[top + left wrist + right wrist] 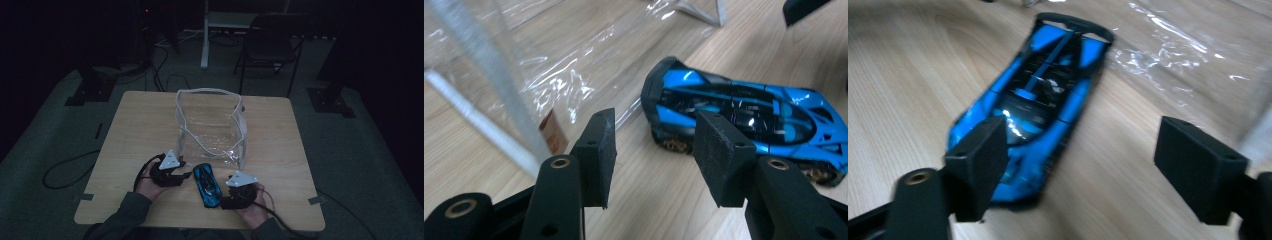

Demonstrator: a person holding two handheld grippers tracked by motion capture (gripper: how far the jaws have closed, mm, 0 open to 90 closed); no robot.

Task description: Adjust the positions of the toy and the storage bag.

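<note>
Nearest, at the bottom of the high view: two hands, each with a gripper, at the front edge of the wooden table (135,130). Left gripper (186,174) just left of a blue toy car (207,184), jaws parted and empty; seen from the left gripper view, gripper (655,150) aimed at bare wood in front of the car (744,117), pads clear of it. Right gripper (226,186) just right of the car, jaws wide apart, nothing clamped; in the right gripper view (1080,165), car (1038,100) lying behind the left-hand jaw and partly covered by it, contact impossible to tell through the blur. Car flat on its wheels on the table, between the two grippers, lengthwise roughly front to back. Just behind the car, a clear plastic bag (212,125) standing open near the table's middle, white-edged, its near wall close to the car's far end. Farther off, on the dark floor beyond the table, a folding chair (270,45) and cables.
</note>
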